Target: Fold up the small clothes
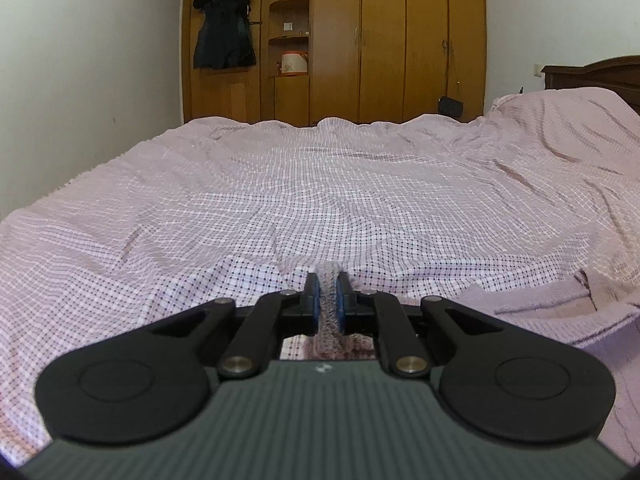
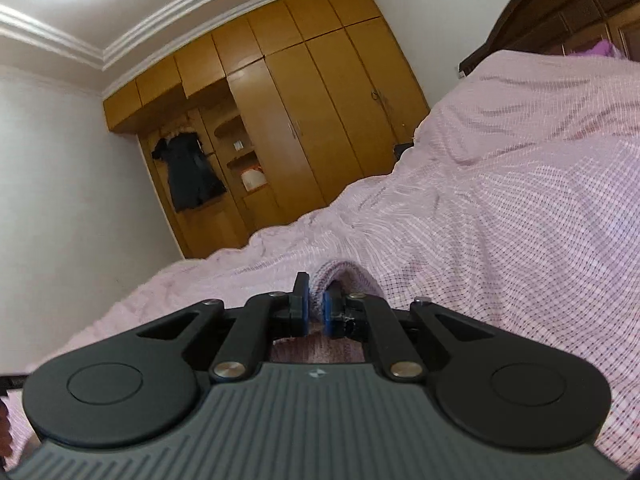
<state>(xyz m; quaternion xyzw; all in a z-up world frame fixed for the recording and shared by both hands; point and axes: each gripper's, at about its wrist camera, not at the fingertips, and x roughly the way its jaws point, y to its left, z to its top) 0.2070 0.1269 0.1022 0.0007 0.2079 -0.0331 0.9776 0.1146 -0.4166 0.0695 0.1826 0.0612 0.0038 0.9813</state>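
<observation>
A small pale pink knitted garment (image 1: 560, 300) lies on the bed at the lower right of the left wrist view. My left gripper (image 1: 328, 300) is shut on a pinched fold of that pink knit (image 1: 329, 312), which stands up between the blue pads and hangs below them. In the right wrist view my right gripper (image 2: 316, 308) is shut on another bunched edge of the pink knitted garment (image 2: 348, 280), which bulges out just past the fingertips. Both grippers sit low over the bedspread. How the rest of the garment lies is hidden under the gripper bodies.
A pink checked bedspread (image 1: 320, 184) covers the wide bed. A dark wooden headboard (image 1: 592, 72) stands at the right. A yellow-brown wardrobe (image 1: 400, 40) fills the far wall, with a dark garment (image 1: 224, 32) hanging at its left. A white wall (image 1: 80, 80) runs along the left.
</observation>
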